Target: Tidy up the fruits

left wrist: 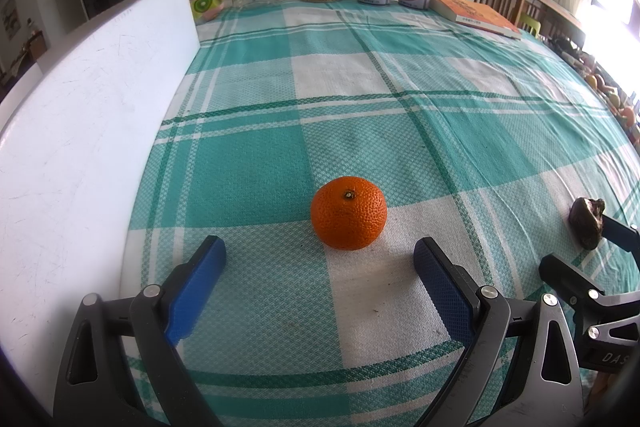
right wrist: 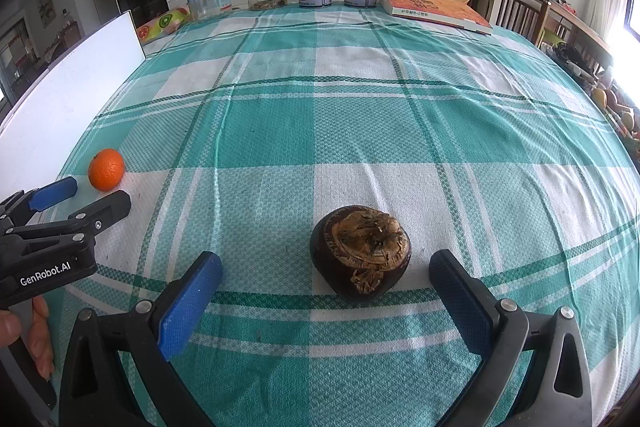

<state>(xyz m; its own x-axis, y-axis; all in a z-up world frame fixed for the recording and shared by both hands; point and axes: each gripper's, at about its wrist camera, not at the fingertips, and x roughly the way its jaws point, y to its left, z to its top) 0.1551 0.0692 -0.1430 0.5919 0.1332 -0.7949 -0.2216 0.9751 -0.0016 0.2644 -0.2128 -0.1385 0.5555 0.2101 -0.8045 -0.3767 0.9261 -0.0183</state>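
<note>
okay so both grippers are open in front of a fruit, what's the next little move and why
Probably ease the left gripper forward until its open fingers flank the orange, then close. The orange sits just beyond the fingertips, centred, untouched on the tablecloth.

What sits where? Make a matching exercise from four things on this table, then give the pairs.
1. orange
2. dark brown fruit
3. white board
4. orange book

A. ahead of the open right gripper
B. table's far right
C. ahead of the open left gripper
D. along the table's left edge

Pairs: 1-C, 2-A, 3-D, 4-B
</note>
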